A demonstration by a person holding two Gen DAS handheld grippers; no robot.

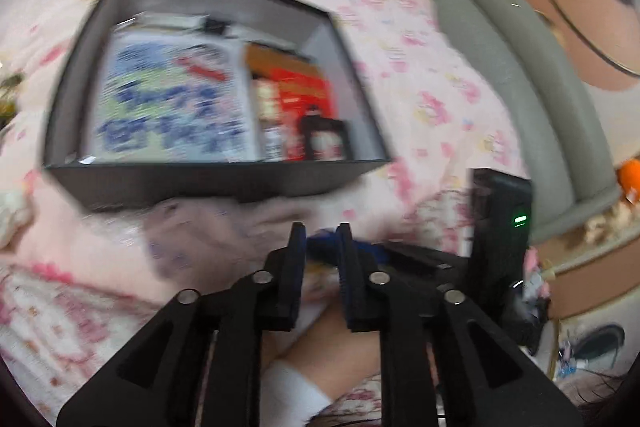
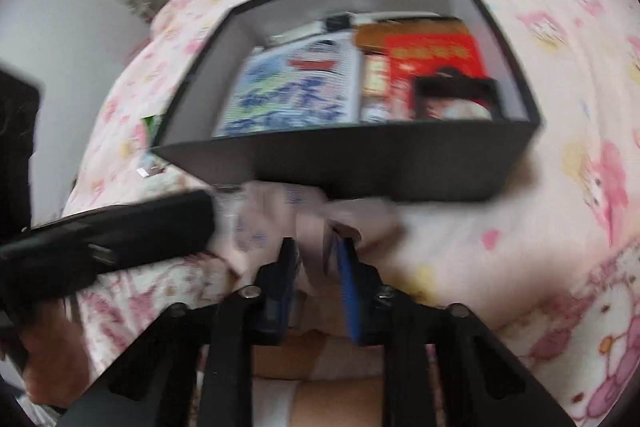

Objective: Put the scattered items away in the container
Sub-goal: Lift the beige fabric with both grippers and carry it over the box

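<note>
A black open box stands on the pink bedcover. Inside lie a blue-and-white printed packet, a red and orange carton and a small black-framed item. Just in front of the box's near wall is a pale pinkish soft item with faint blue print. My right gripper is shut on it, with the material bunched between the blue pads. My left gripper is open beside it, with nothing gripped.
The pink patterned bedcover lies under everything. A grey padded bed edge runs along the right. The right gripper's black body sits close to the left one. A small green thing lies left of the box. A hand holds the left tool.
</note>
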